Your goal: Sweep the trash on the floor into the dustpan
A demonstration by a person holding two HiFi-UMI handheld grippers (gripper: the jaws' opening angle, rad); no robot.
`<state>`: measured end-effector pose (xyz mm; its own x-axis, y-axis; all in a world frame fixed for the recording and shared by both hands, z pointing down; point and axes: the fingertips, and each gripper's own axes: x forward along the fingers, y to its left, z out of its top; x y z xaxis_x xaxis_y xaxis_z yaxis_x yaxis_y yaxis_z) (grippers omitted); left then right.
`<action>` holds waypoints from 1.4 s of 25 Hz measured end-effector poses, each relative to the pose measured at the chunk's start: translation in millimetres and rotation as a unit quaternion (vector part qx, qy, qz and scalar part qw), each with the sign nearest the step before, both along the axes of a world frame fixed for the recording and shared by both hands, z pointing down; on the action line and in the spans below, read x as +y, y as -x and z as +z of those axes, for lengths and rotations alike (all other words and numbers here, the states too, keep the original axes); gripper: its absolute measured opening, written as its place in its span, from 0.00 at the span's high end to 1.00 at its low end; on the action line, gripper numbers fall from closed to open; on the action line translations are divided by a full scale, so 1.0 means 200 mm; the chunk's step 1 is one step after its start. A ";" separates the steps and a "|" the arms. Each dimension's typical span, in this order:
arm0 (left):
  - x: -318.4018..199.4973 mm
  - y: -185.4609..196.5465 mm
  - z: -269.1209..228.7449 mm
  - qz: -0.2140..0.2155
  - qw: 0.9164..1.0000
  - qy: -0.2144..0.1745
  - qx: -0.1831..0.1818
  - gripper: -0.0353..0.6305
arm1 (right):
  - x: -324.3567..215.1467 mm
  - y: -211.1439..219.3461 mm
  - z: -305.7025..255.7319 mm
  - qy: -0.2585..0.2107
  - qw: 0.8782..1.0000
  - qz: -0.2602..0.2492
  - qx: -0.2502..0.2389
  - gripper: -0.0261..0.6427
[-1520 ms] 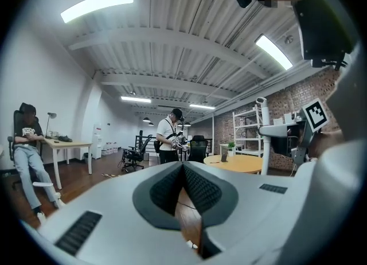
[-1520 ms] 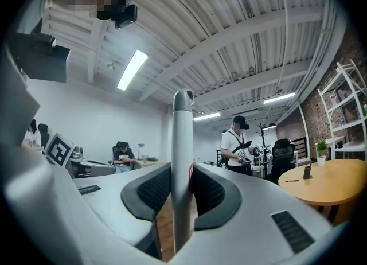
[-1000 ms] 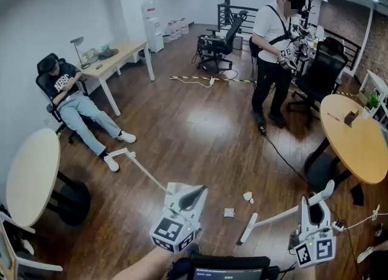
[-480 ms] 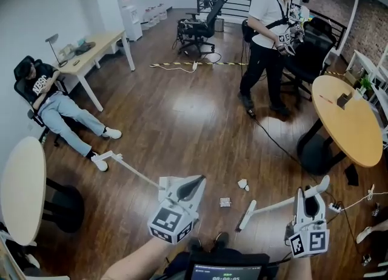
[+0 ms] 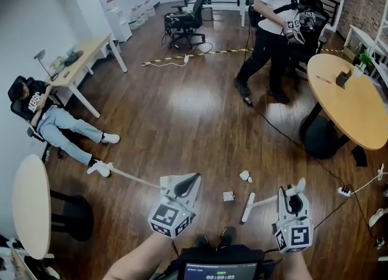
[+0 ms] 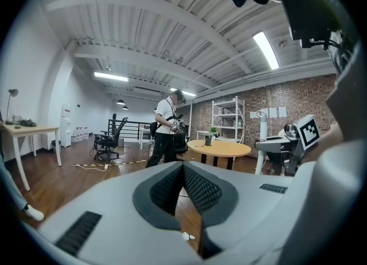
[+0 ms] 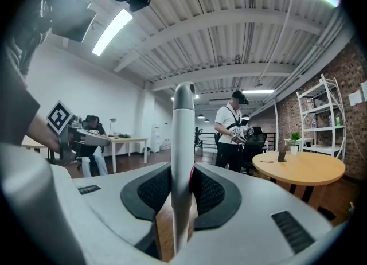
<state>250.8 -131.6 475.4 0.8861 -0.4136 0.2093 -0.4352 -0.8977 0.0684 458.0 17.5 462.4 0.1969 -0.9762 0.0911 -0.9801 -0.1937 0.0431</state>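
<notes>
Sweeping, apparently: clamps a slim white broom handle (image 7: 182, 143) in the right tongs (image 5: 295, 197), brush head (image 5: 247, 208) just right of a crumpled white scrap (image 5: 244, 176) and small pale box (image 5: 228, 196) on the near wooden floor (image 5: 182, 121). Shuts the left tongs (image 5: 189, 186) on nothing visible. Next, brush both toward the dustpan, unidentified here.

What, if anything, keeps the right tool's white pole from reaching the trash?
Probably nothing, so yes: the right tool grips the white pole, whose head lies beside the trash on the wooden floor.
</notes>
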 end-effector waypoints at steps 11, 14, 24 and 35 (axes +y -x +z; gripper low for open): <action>-0.14 -0.42 0.52 -0.011 0.999 0.032 -0.032 0.92 | -0.13 -0.44 0.53 0.041 0.999 0.013 -0.014 0.79; -0.18 -0.41 0.64 0.006 0.998 0.049 -0.040 0.92 | -0.18 -0.43 0.64 0.062 0.998 0.032 -0.011 0.80; -0.68 -0.01 0.89 0.050 0.993 0.058 -0.093 0.92 | -0.59 -0.03 0.97 0.141 0.983 0.112 -0.013 0.80; -1.03 0.42 1.02 0.045 0.991 0.086 -0.097 0.92 | -1.05 0.47 1.21 0.194 0.974 0.107 -0.053 0.80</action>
